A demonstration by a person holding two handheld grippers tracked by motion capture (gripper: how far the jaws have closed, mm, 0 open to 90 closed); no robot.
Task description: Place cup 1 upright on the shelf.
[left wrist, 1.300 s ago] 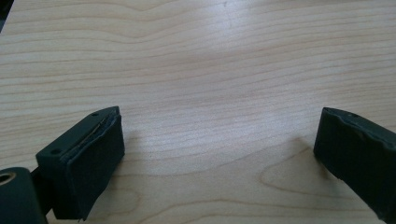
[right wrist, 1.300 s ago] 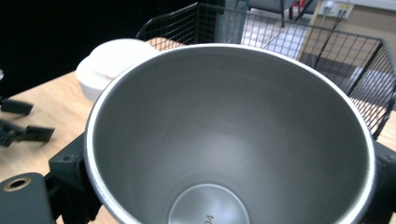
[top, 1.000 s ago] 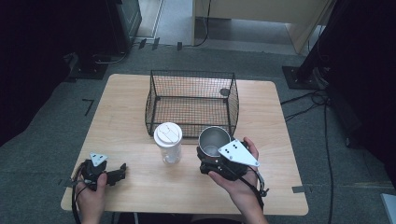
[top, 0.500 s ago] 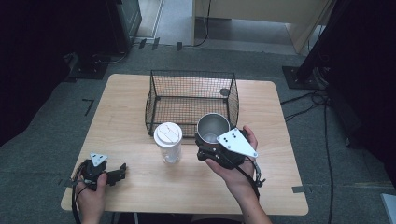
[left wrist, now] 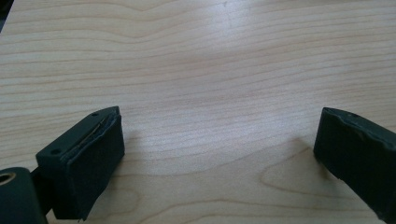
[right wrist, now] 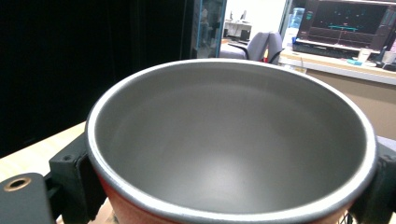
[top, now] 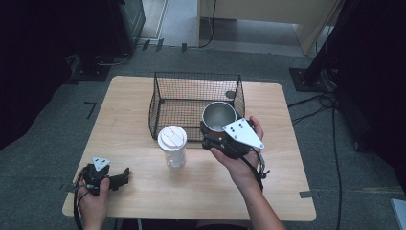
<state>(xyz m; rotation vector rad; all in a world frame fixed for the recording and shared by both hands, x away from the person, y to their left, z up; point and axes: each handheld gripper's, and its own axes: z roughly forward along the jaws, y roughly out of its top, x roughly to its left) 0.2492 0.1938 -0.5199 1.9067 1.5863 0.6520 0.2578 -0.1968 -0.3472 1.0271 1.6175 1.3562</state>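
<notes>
A metal cup [top: 218, 115] with a grey inside and a red outer wall [right wrist: 140, 210] is held upright in my right gripper [top: 215, 136], which is shut on it, one jaw on each side. The cup hangs in the air over the front right edge of the black wire basket [top: 191, 100]. In the right gripper view the cup's open mouth [right wrist: 233, 140] is empty. My left gripper [top: 117, 179] rests on the table near its front left corner, jaws wide open over bare wood [left wrist: 210, 116], nothing between them.
A clear plastic cup with a white lid [top: 172, 146] stands on the wooden table [top: 277, 191] just in front of the basket. A small dark round thing [top: 230, 94] lies in the basket's far right corner. Cables [top: 330, 103] run over the floor at the right.
My right gripper has carried the metal cup away from the person and upward, from beside the lidded cup to the basket's front edge. The left gripper has stayed put.
</notes>
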